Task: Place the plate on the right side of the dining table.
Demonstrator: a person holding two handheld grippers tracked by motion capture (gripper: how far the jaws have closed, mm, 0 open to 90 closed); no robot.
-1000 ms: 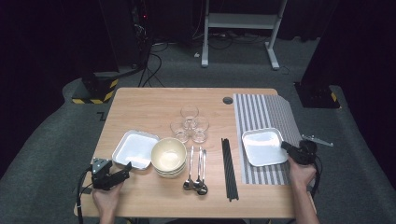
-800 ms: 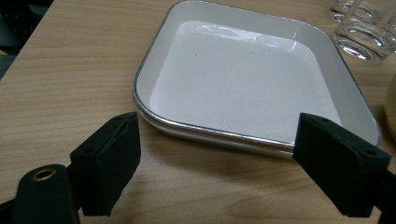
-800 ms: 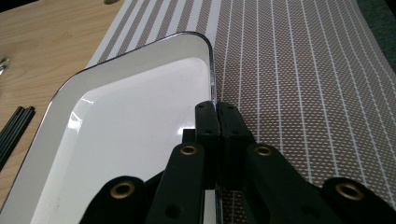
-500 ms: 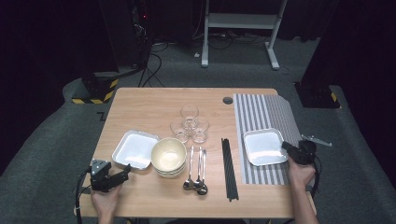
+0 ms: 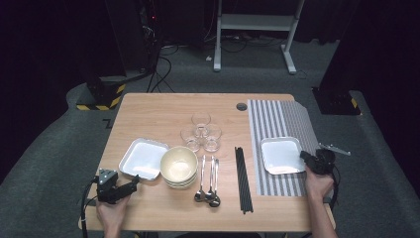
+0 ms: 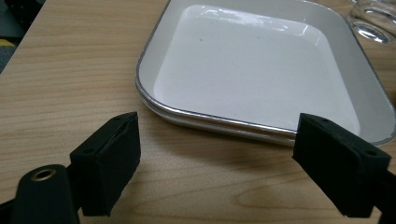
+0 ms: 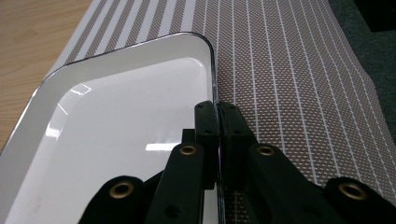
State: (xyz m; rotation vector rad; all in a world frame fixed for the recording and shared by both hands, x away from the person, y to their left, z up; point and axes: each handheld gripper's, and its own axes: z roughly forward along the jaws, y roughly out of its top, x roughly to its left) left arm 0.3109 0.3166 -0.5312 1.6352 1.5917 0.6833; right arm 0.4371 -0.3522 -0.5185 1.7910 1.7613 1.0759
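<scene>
A wooden table (image 5: 163,111) carries a striped placemat (image 5: 282,119) at its right end, where a white square plate (image 5: 281,154) lies flat on the stripes. The right gripper (image 5: 306,156) has its jaws pinched narrow on that plate's right rim; in the right gripper view the two black pads meet on the thin edge of the plate (image 7: 116,135), clamping it between them. At the table's near left corner the left gripper (image 5: 132,182) rests low with its jaws spread wide, holding nothing, aimed at a second white plate (image 6: 261,70) that lies just beyond its tips. Beside that plate stands a stack of cream bowls (image 5: 179,166), then three spoons (image 5: 209,178), black chopsticks (image 5: 242,178), and, farther back, three clear glasses (image 5: 201,131) clustered together.
</scene>
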